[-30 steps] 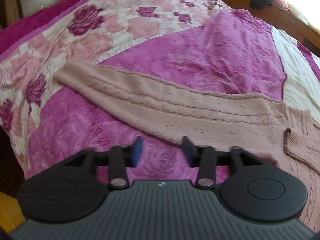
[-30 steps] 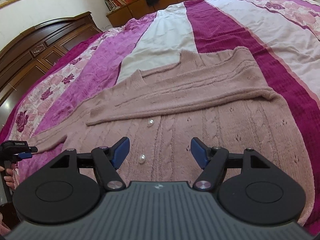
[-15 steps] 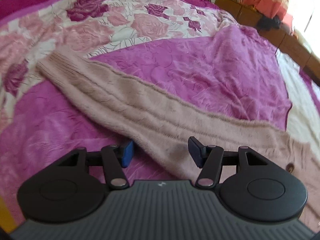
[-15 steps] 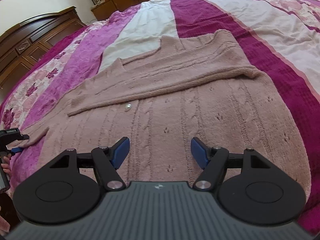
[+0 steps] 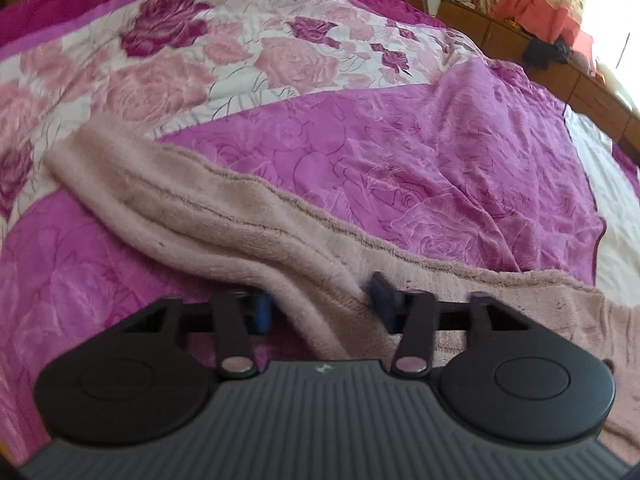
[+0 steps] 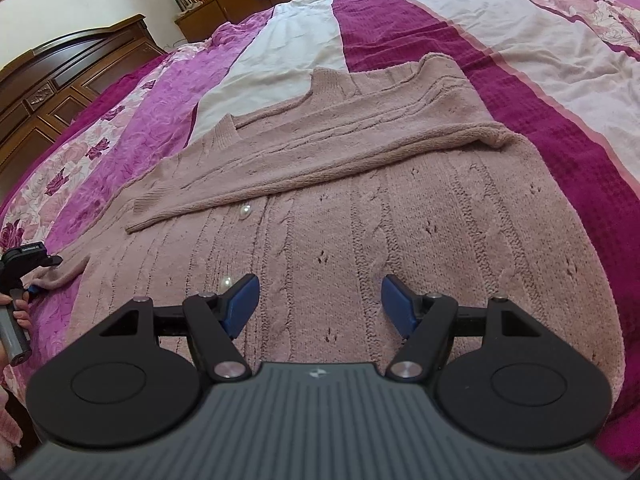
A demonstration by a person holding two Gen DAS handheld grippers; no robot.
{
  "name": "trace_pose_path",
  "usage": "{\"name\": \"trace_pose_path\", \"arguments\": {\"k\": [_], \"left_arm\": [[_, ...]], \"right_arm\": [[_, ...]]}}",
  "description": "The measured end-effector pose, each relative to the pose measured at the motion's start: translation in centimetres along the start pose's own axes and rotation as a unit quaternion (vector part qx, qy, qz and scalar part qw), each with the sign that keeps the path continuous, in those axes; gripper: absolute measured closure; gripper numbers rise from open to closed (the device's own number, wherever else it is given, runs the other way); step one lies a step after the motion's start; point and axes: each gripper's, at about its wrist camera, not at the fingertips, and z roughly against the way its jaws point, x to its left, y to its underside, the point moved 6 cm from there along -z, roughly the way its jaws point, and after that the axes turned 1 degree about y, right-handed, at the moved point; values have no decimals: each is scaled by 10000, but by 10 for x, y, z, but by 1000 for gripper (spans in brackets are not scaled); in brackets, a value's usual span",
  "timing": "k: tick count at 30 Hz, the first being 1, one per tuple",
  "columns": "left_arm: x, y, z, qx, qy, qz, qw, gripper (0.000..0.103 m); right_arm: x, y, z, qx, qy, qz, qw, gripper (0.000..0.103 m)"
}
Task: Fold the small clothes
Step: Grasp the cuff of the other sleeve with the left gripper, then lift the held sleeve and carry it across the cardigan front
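A pale pink cable-knit cardigan (image 6: pixel 400 208) lies flat on the bed, one sleeve (image 6: pixel 320 164) folded across its chest, with pearl buttons (image 6: pixel 245 211) down the front. Its other sleeve (image 5: pixel 192 200) stretches out to the left over the quilt. My left gripper (image 5: pixel 320 306) is down at that sleeve; the knit runs between its two blue pads, which stand apart, open. In the right wrist view the left gripper (image 6: pixel 40 260) shows at the far left by the sleeve end. My right gripper (image 6: pixel 318 300) hovers open just above the cardigan's lower body, holding nothing.
The bed wears a quilt (image 5: pixel 400 140) in magenta, white and rose-print stripes. A dark wooden headboard (image 6: pixel 60 92) stands at the left; a low dresser (image 6: pixel 208 12) with books and clothes lies beyond. A hand (image 6: pixel 18 308) holds the left gripper's handle.
My left gripper has dropped forward onto the outstretched sleeve, so the knit now lies between its fingers. The right gripper has moved in closer over the cardigan's body, still open.
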Motion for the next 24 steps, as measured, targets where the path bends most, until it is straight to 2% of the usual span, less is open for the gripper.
{"name": "trace_pose_path", "arguments": {"k": [2,3,12,20,24], "left_arm": [[-3,-3,1,17,141,-40,9999,84],[-4,-4,2,23,200,-23,9998,86],[-30,-29,42,-480,630,-325,9963,88],[-83,-48,91,-986,1276,-656,9847,88],[-109,-53,108,-1088,1600,-741,9783,88]], "right_arm": [[0,0,-1,2,-7,-15,10000,29],[0,0,-1,2,-10,-11,10000,29],[-1,-2,-1,-43,-86,-37,9999,29],[2,-4,2,-86,-152,-34,9998,29],[2,-5,3,-104,-180,-44,9998,29]]}}
